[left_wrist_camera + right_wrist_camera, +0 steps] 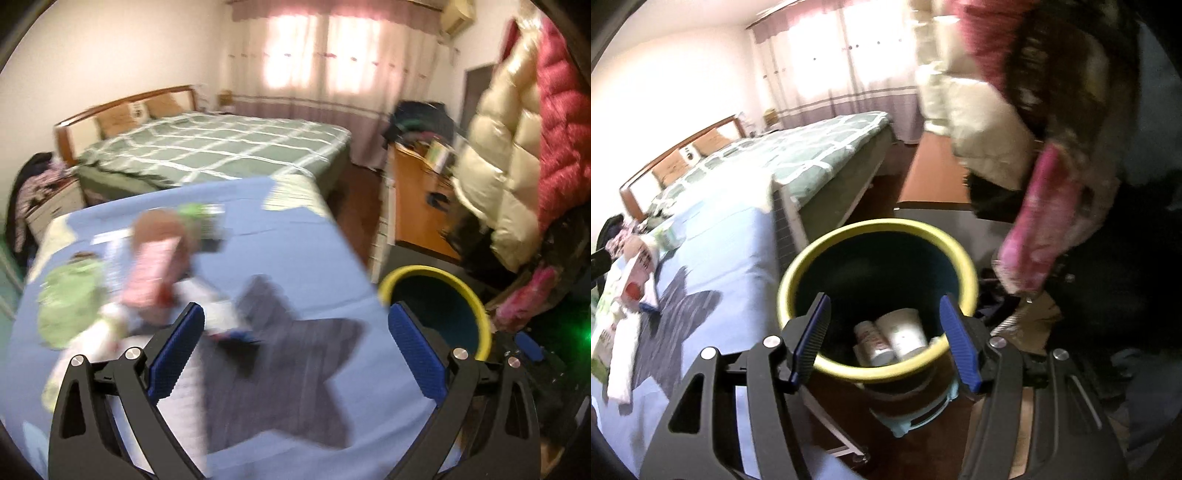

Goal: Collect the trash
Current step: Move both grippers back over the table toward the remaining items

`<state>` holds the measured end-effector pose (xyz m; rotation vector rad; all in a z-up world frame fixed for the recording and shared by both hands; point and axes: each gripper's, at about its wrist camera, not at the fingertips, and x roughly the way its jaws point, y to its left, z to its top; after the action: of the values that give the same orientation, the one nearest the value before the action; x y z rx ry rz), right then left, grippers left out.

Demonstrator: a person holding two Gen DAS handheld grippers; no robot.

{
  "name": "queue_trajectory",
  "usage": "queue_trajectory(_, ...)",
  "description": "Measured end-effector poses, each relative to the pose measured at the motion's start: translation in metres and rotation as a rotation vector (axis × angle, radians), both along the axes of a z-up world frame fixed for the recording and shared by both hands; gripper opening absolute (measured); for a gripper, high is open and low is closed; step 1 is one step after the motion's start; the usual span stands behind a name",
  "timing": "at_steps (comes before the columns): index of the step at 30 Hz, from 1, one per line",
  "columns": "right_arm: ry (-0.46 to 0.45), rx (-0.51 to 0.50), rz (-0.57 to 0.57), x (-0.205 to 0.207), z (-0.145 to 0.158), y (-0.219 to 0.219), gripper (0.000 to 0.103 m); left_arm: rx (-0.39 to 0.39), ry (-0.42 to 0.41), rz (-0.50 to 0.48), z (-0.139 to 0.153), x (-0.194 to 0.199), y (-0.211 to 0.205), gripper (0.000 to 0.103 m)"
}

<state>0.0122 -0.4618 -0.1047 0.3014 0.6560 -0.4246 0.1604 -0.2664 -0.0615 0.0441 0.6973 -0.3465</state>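
A blue-covered surface (295, 236) with a dark star print fills the near left of the room. A green checked bed (221, 147) lies beyond it, and puffy coats (517, 147) hang at the right.

Just off the surface's right edge stands a dark bin (798, 280) with a yellow rim. Inside it lie two pale containers (890, 336), so you seem to have part of the task done already.

The remaining trash (147, 266) sits in a loose pile at the far left of the surface: a pink-and-white packet, green wrappers and white paper, all badly blurred.

Your left tongs (295, 347) hang over the surface with the fingers spread wide and nothing between them. Your right tongs (886, 332) hover above the bin mouth, also spread wide and empty.

Risks, as I judge them:
- The blur suggests fast motion, so you could overshoot the pile and push it off the far left edge.
- Flat wrappers may slide under the fingers, or you may pinch the cloth instead.
- Light paper could flutter past the rim if you release it too high.
- Your right tongs are close to the rim; a knock could tip the bin.
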Motion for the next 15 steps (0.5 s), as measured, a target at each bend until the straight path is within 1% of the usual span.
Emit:
queue_trajectory(4, 0.015, -0.010, 0.083, 0.017, 0.002, 0.033, 0.059, -0.004, -0.008, 0.103, 0.000, -0.003, 0.063, 0.098)
queue_trajectory(7, 0.029, -0.024, 0.154, 0.032, 0.005, 0.066, 0.059, -0.016, -0.022, 0.202, -0.001, -0.004, 0.117, 0.098)
queue_trajectory(15, 0.041, -0.036, 0.389, 0.071, 0.013, 0.176, 0.059, -0.018, -0.088, 0.410, -0.004, -0.003, 0.224, 0.098)
